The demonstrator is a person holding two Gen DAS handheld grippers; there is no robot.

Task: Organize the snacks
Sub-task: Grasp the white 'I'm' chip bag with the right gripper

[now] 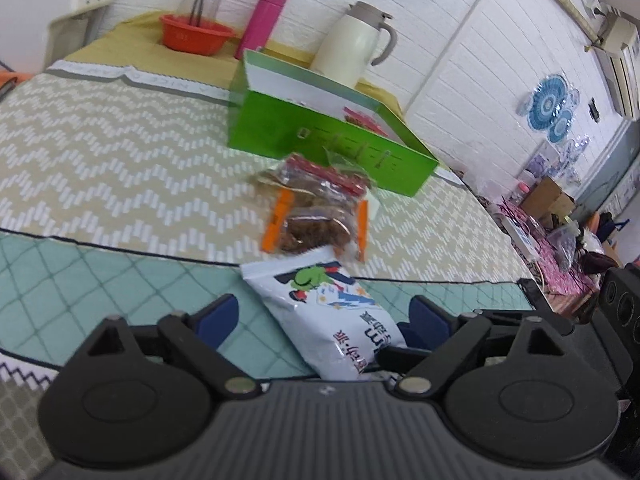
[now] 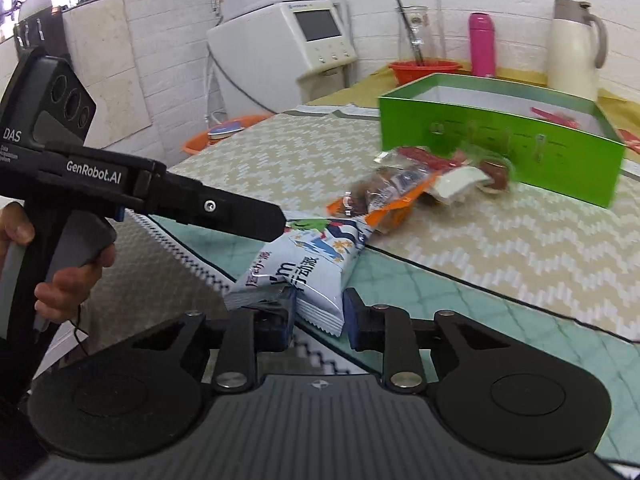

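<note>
Right wrist view, lower centre: I'm closing my right gripper around the white packet, not gripping yet; left gripper spread, straddling it, green box waiting.

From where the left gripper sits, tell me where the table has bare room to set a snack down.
Bare zigzag cloth runs wide to the left of the green box, back toward the orange basin. The teal cloth left of the white snack bag is bare too. It is crowded straight ahead, where the clear snack packets pile against the box front.
</note>
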